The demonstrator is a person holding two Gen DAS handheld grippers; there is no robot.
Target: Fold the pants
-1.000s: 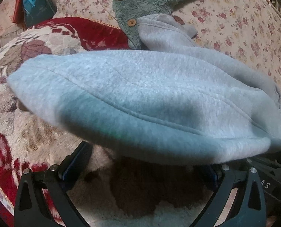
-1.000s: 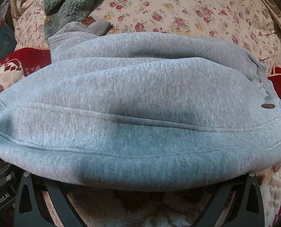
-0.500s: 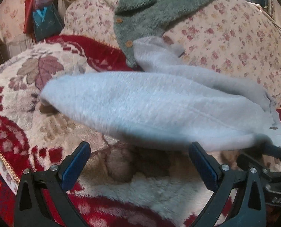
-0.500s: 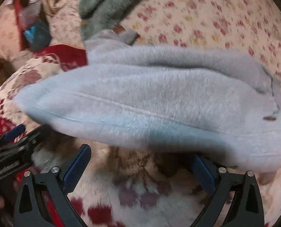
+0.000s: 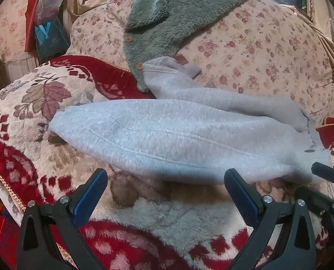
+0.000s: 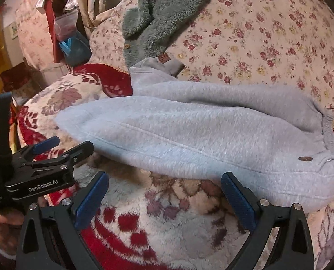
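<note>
The grey sweatpants [image 5: 189, 139] lie folded lengthwise on the red floral blanket [image 5: 144, 220]. Both the left hand-held gripper [image 5: 167, 193] and right hand-held gripper [image 6: 164, 193] gape wide, empty, seemingly just short of the cloth.

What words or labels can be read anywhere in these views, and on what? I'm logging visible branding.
"GenRobot.AI": white print on the side of the left gripper, seen from the right wrist view.
Brown patch on the grey pants: too blurred to read.
Small sign on the far wall: too small to read.
</note>
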